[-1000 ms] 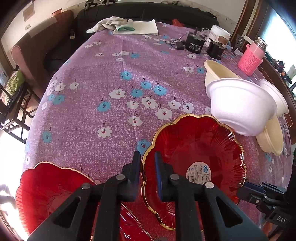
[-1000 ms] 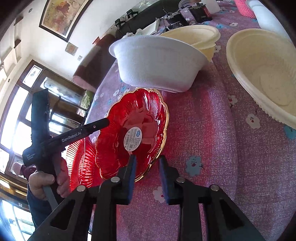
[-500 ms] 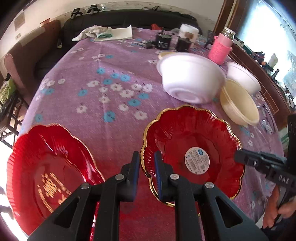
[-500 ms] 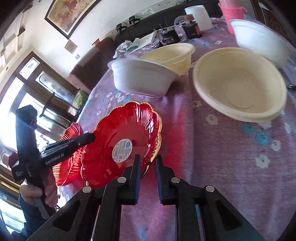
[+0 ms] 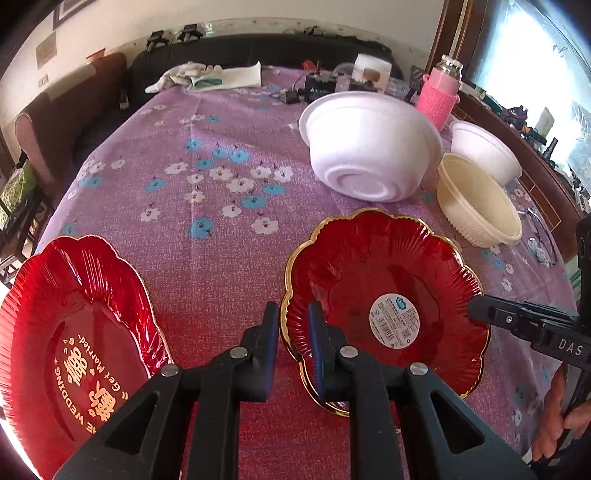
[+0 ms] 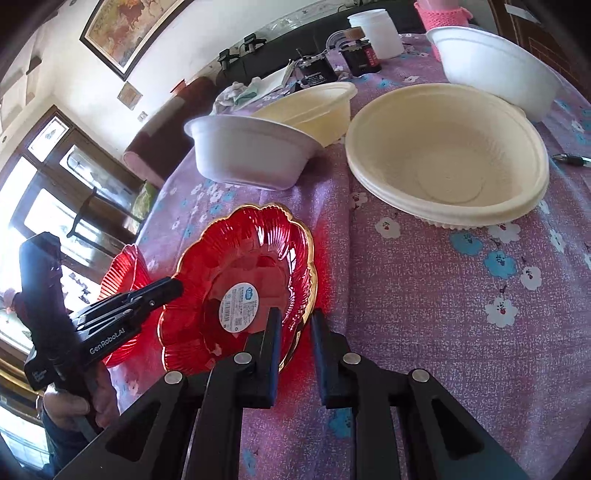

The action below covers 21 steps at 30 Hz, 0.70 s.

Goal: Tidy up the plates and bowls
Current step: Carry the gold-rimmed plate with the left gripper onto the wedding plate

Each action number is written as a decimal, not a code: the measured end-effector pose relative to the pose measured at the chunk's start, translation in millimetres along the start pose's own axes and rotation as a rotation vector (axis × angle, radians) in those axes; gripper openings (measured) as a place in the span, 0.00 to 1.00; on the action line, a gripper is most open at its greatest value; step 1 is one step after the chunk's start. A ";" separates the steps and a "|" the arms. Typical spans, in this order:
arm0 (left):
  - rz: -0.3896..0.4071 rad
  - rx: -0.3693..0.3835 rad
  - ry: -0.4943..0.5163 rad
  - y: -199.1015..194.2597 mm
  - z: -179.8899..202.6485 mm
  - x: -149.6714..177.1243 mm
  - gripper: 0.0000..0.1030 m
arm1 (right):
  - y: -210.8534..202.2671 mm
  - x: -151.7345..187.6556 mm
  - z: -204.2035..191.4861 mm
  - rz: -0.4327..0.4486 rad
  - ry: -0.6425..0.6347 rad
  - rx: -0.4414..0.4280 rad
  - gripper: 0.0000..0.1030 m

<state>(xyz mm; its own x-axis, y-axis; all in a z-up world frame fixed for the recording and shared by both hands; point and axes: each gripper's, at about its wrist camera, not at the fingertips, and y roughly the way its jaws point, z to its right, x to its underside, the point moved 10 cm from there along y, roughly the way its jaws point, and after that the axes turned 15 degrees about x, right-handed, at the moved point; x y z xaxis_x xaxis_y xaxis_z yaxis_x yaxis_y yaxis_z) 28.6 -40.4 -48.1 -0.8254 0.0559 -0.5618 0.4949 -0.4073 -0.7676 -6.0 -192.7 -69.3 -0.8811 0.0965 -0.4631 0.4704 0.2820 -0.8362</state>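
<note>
A red scalloped plate with a gold rim and a white sticker is gripped from two sides. My left gripper is shut on its left rim. My right gripper is shut on the opposite rim. The plate looks tilted and throws a red glow on the cloth. Another red plate with gold lettering lies to its left, near the table edge. A white foam bowl, a cream bowl and a smaller white bowl stand beyond.
The table has a purple flowered cloth. A second cream bowl sits behind the white one. At the far end are a pink bottle, black gadgets, a white cup and cloths. A pen lies at the right.
Both grippers and the stickered plate have drawn back from the bowls, and the lettered plate is now in fuller view. The right jaws have narrowed onto the rim.
</note>
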 end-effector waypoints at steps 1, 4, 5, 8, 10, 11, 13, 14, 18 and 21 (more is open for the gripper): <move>0.003 0.000 0.001 -0.2 1.3 0.7 0.14 | -0.2 0.1 0.6 0.005 0.002 0.005 0.17; 0.032 0.002 0.010 -5.9 6.6 2.0 0.14 | -5.9 1.9 3.0 0.023 0.008 0.018 0.17; 0.039 -0.001 0.016 -8.6 7.9 2.2 0.14 | -8.3 1.1 3.1 0.031 0.006 0.021 0.17; 0.070 0.000 0.020 -19.8 11.2 0.6 0.14 | -15.9 -2.7 1.9 0.057 -0.007 0.030 0.17; 0.090 -0.001 0.016 -28.7 10.3 -0.7 0.14 | -21.2 -4.7 -1.9 0.073 -0.016 0.030 0.17; 0.098 0.001 0.013 -32.5 9.7 -1.2 0.14 | -23.6 -5.1 -4.9 0.079 -0.024 0.029 0.17; 0.115 0.001 0.011 -41.6 7.8 -2.0 0.14 | -28.7 -5.6 -11.6 0.089 -0.036 0.023 0.17; 0.127 0.001 0.006 -47.1 6.4 -2.2 0.14 | -30.6 -5.7 -14.9 0.093 -0.041 0.019 0.17; 0.162 -0.010 -0.008 -66.3 -2.6 -1.7 0.14 | -38.6 -8.6 -32.9 0.109 -0.069 0.005 0.17; 0.186 -0.025 -0.026 -79.9 -13.6 -0.9 0.14 | -41.4 -11.6 -49.8 0.120 -0.101 -0.003 0.17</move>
<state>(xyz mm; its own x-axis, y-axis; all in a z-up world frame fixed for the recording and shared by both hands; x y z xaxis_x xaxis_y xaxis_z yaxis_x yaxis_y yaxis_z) -6.5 4.5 9.6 -0.7257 -0.0420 -0.6867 0.6458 -0.3856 -0.6590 -17.7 -157.9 -14.6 -0.8091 0.0328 -0.5868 0.5715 0.2769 -0.7725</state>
